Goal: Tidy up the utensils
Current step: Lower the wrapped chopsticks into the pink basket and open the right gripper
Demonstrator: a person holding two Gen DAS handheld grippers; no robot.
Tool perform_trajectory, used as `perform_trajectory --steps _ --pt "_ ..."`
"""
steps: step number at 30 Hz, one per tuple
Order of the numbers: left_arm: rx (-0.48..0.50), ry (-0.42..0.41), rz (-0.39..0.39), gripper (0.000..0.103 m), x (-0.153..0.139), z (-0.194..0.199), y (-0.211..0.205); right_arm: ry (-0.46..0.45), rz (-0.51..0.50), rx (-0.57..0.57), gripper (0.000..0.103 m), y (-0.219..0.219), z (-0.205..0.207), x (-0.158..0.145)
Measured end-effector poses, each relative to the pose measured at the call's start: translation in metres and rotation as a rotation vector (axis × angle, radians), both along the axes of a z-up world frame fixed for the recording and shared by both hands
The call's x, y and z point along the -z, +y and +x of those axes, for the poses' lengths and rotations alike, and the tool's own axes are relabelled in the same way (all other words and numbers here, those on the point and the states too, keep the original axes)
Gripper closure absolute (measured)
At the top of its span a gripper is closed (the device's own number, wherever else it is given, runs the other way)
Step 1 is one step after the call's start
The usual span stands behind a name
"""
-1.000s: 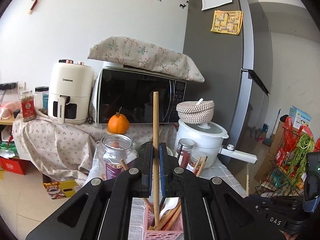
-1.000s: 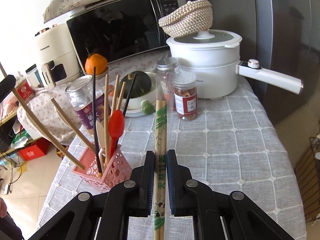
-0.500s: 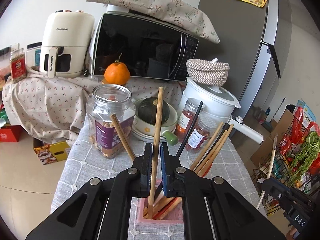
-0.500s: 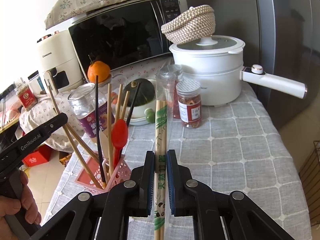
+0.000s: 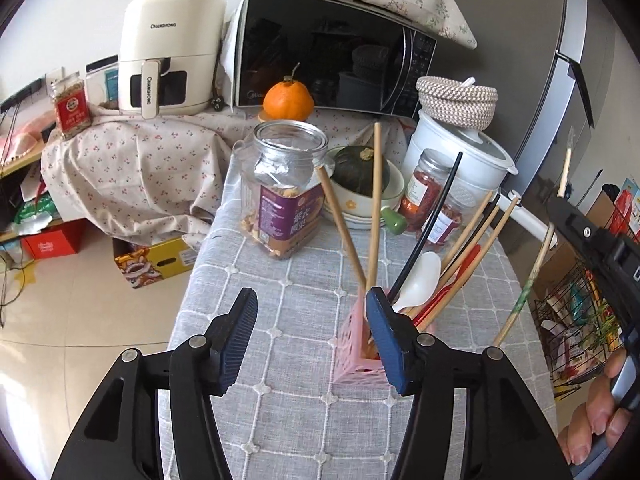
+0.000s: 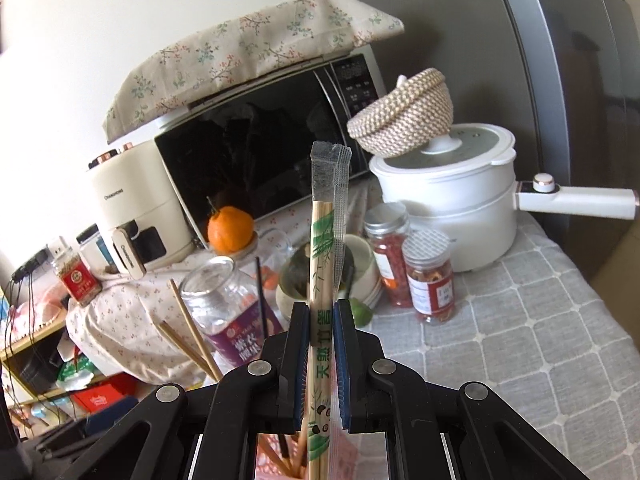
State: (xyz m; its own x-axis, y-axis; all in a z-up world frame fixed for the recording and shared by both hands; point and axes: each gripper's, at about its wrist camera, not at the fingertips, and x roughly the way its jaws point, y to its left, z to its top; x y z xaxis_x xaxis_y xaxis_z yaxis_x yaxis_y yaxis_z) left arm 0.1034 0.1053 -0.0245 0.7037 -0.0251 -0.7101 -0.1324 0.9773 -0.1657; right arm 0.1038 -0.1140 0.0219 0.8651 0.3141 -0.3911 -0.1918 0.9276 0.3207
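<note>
A pink utensil basket (image 5: 356,344) stands on the grey checked tablecloth (image 5: 280,312). It holds wooden chopsticks (image 5: 375,200), a black chopstick (image 5: 434,216), a white spoon (image 5: 420,276) and a red spoon (image 5: 464,264). My left gripper (image 5: 311,300) hangs just in front of the basket, its jaws opening with nothing pressed between them. One wooden chopstick rises right by its right fingertip. My right gripper (image 6: 322,312) is shut on a paper-wrapped pair of chopsticks (image 6: 323,248), held upright over the basket (image 6: 344,452). In the left wrist view that wrapped pair (image 5: 528,280) is at the far right.
Behind the basket stand a purple-labelled glass jar (image 5: 286,196), a bowl with a green squash (image 5: 362,172), two spice jars (image 6: 428,276) and a white pot (image 6: 452,204). Microwave (image 5: 332,48), air fryer (image 5: 172,52) and fridge (image 6: 560,60) are at the back. A hand (image 5: 596,424) is at lower right.
My left gripper opened and let go of the wooden chopstick, which now stands in the pink basket; its view tipped downward. The right gripper rose with the wrapped chopsticks.
</note>
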Motion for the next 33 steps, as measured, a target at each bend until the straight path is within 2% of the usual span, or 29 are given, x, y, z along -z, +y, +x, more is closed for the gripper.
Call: perform_trajectory --steps 5,11,16,20,21,23,26,33 --pt "-0.009 0.078 0.002 0.039 0.014 0.001 0.016 -0.062 -0.011 0.016 0.093 0.030 0.013 0.005" --pt "-0.008 0.106 -0.042 0.036 0.020 0.005 0.023 -0.128 -0.067 0.109 0.093 0.042 0.016 0.023" --pt "0.006 0.102 -0.017 0.035 0.018 0.006 0.016 -0.121 -0.058 0.131 0.092 0.044 0.021 0.032" --pt "0.004 0.098 0.010 0.031 0.016 0.003 0.012 -0.072 -0.019 0.103 0.087 0.040 0.018 0.039" --pt "0.005 0.095 0.019 0.029 0.015 0.001 0.010 -0.059 -0.009 0.092 0.084 0.039 0.016 0.038" --pt "0.012 0.088 0.038 0.026 0.012 -0.003 0.005 -0.046 -0.005 0.083 0.067 0.035 0.011 0.034" --pt "0.026 0.076 0.059 0.023 0.008 -0.010 -0.004 -0.037 -0.007 0.077 0.055 0.025 -0.002 0.024" --pt "0.054 0.040 0.092 0.016 -0.007 -0.039 -0.029 0.029 -0.050 0.078 0.039 -0.009 -0.033 0.008"
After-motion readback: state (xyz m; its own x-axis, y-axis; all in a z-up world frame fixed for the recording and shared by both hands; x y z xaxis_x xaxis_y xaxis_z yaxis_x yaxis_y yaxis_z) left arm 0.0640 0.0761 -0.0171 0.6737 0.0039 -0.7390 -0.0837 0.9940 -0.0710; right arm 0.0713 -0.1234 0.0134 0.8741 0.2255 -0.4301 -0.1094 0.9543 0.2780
